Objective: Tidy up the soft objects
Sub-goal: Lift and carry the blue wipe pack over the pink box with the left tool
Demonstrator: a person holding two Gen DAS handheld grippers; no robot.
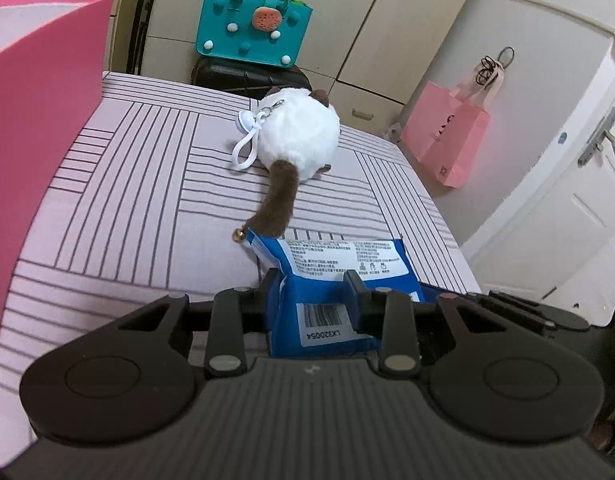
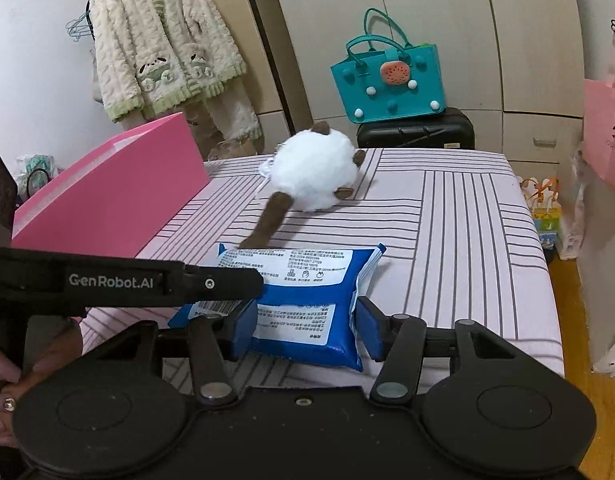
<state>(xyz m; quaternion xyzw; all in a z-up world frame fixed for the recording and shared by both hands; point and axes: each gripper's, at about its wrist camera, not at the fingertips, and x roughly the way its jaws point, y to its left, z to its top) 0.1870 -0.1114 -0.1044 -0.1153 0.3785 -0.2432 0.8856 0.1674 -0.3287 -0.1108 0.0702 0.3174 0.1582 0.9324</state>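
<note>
Both grippers are at the blue pack (image 2: 307, 304) on my striped bed (image 1: 127, 200). My left gripper (image 1: 313, 296) is squeezed tight on the pack's near corner. My right gripper (image 2: 305, 330) is about half open, with one finger on each side of the pack, and the right finger (image 2: 371, 328) is not touching it. A fluffy white toy (image 1: 297, 136) lies just behind the pack, its brown tail reaching the pack's edge. A pink box (image 2: 111, 204) stands to the left.

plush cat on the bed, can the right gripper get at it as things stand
Probably not directly: the right gripper is open around the blue packet, which lies between it and the plush cat. Past the packet, the bed looks free.
</note>
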